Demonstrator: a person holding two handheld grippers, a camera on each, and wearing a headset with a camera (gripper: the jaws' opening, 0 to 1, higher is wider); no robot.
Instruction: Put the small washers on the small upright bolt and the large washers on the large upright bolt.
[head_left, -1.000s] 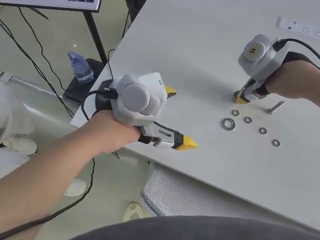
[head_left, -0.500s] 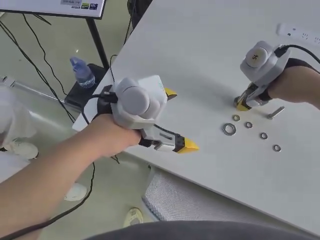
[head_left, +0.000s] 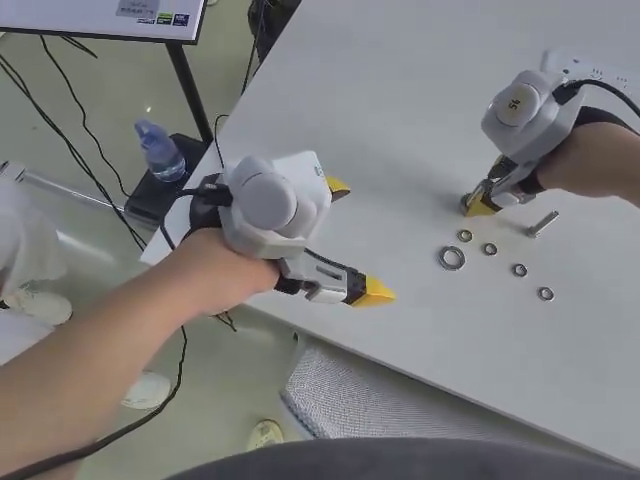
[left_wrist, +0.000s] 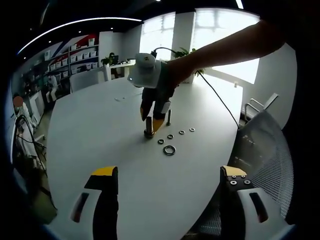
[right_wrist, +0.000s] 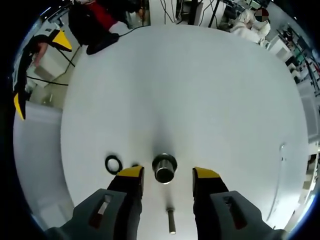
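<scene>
Your left hand-held gripper (head_left: 356, 238) sits at the left centre of the head view, over the near edge of the white desk (head_left: 380, 100), with its two yellow-tipped jaws spread wide apart and nothing between them. Your right hand-held gripper (head_left: 480, 203) is at the upper right of that view, tips down close to the desk. Its jaws are also apart, and in the right gripper view they stand on either side of the large bolt (right_wrist: 164, 168) with a gap on each side. That bolt stands upright on its head, seen from above at the lower centre of the right gripper view. The small bolt (head_left: 541, 223) lies on its side just to the right of your right hand-held gripper in the head view, and at the bottom of the right gripper view, between the jaw bases. One large washer (head_left: 452, 258) lies flat on the desk just below the gripper tips in the head view. Four small washers (head_left: 490, 249) lie in a loose line running toward the lower right. All of them are clear of both bolts. A water bottle (head_left: 158, 143) stands on the floor at the upper left.
</scene>
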